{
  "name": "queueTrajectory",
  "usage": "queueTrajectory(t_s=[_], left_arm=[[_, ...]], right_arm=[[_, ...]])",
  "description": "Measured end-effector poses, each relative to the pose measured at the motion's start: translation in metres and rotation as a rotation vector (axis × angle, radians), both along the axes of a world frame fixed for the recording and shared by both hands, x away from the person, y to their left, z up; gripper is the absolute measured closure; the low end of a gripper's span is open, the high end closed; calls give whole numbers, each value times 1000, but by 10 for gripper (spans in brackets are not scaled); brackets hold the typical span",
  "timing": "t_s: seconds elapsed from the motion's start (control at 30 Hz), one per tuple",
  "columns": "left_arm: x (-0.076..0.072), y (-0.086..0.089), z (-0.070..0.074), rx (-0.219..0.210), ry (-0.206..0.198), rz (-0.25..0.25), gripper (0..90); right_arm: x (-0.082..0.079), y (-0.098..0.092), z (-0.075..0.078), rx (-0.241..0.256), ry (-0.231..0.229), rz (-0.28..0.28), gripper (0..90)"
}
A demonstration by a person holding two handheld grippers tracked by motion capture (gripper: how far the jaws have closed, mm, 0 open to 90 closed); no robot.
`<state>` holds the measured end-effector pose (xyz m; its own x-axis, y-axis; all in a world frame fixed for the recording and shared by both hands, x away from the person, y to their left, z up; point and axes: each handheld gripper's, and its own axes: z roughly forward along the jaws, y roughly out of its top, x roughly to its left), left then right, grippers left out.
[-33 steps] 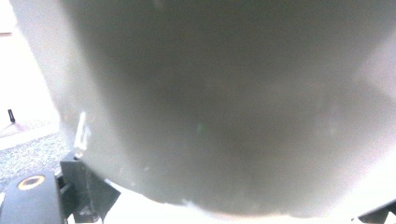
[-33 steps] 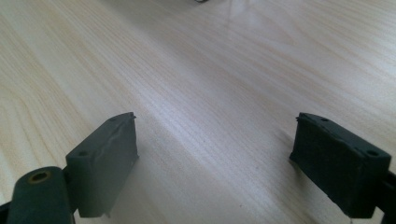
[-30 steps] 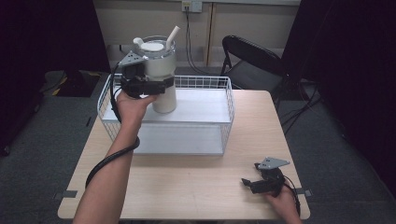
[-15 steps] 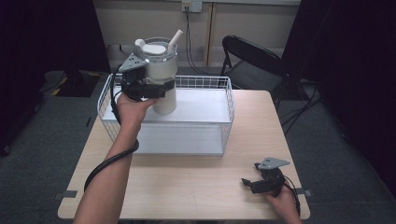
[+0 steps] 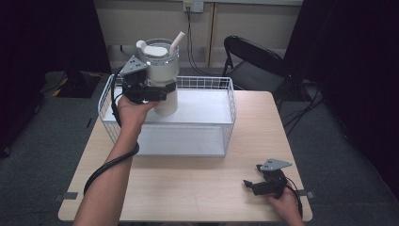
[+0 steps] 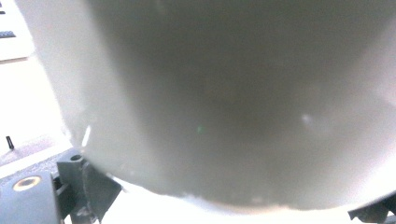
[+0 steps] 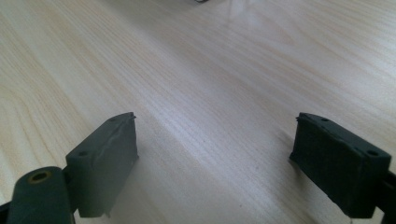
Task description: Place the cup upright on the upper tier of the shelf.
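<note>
A white tumbler (image 5: 162, 77) with a clear lid and a white straw hangs above the left part of a white wire basket (image 5: 221, 117). My left gripper (image 5: 157, 92) is shut on the tumbler around its middle. Its pale wall (image 6: 224, 102) looms blurred right in front of the left gripper view. My right gripper (image 5: 249, 184) rests on the wooden table (image 5: 188, 188) near the front right corner. Its jaws stand wide apart with bare wood between its pads (image 7: 105, 158).
The basket sits across the back half of the table and has a white floor. A black folding chair (image 5: 256, 61) stands behind the table at the right. A black cable trails from the left gripper along the forearm.
The left gripper has carried the tumbler a little toward the right and nearer, over the basket. The right gripper has stayed where it was.
</note>
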<state>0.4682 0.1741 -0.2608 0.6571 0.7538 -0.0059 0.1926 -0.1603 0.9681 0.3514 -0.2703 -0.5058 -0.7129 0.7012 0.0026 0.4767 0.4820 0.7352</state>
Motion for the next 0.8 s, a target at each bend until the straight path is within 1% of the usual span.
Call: queueTrajectory(t_s=[0.33,0.57,0.8], left_arm=[[-1,1,-1,-9,11,3,89],[-2,1,-3,-29,21,14,85],[-5,1,-3,-16,31,27,85]], right_arm=[[0,0,0,0,0,0,133],[0,0,0,-1,0,0,132],[0,0,0,-1,-1,0,133]])
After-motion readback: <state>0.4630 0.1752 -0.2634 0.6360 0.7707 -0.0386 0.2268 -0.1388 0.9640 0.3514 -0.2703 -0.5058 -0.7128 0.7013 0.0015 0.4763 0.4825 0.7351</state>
